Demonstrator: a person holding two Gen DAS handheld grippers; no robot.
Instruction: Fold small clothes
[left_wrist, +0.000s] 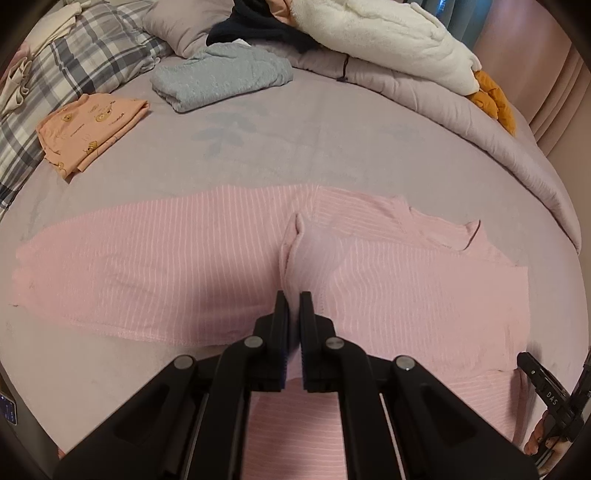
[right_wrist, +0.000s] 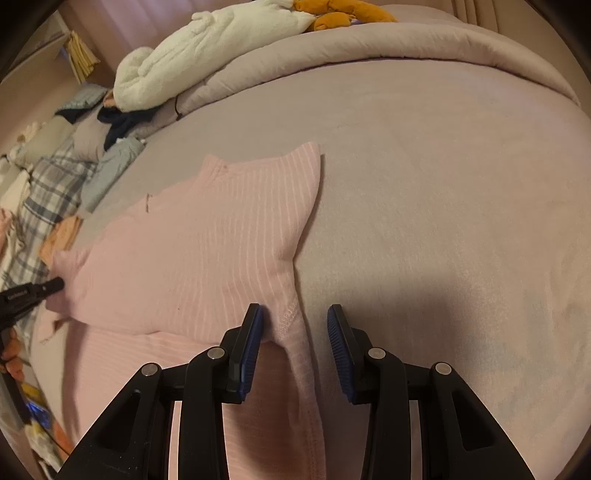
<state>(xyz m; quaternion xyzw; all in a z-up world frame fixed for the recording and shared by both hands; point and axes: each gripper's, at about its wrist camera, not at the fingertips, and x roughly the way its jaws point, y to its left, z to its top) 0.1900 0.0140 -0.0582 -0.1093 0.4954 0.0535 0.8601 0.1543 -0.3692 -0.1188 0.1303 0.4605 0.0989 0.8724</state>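
On a mauve bed (left_wrist: 295, 147), w/ grey (left_wrist: 221, 79) & peach (left_wrist: 92, 127) pieces already folded, the pink top (left_wrist: 147, 266) is only partly folded: left gripper (left_wrist: 294, 299) is clamped on its cloth, right gripper (right_wrist: 295, 317) is held apart over its edge.

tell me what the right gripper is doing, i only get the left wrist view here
Observer: The right gripper is open, a seamed edge of the pink striped top lying between its fingers.
Operator: anything past that edge on its side
Observer: Only bare bedspread up to the rolled duvet.
Operator: can it see my left gripper
Observer: Yes, the left gripper's tip shows at that view's left edge, against the top.
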